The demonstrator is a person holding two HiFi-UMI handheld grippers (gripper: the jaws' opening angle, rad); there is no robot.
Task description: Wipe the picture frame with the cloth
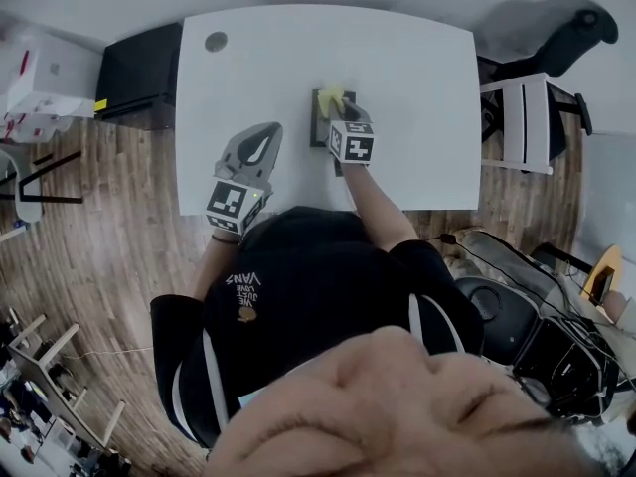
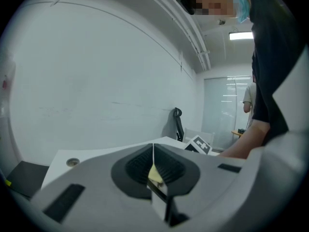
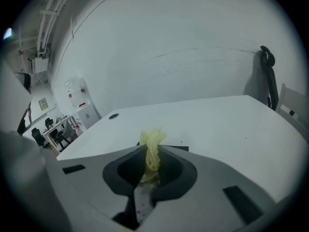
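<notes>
A dark picture frame (image 1: 319,119) lies flat on the white table (image 1: 417,78), near its middle. My right gripper (image 1: 341,110) is over the frame, shut on a bunched yellow cloth (image 1: 331,96) that sticks out past its tips. In the right gripper view the cloth (image 3: 152,143) stands up between the closed jaws of that gripper (image 3: 153,154), and a dark strip of the frame (image 3: 182,148) shows just behind. My left gripper (image 1: 262,133) hovers near the table's front left, jaws shut, away from the frame. The left gripper view shows its jaws (image 2: 153,151) pressed together.
A round cable hole (image 1: 216,41) sits in the table's far left corner. A black cabinet (image 1: 139,68) stands left of the table, white boxes (image 1: 40,82) beyond it. A white chair (image 1: 527,117) and a black office chair (image 1: 561,33) stand on the right.
</notes>
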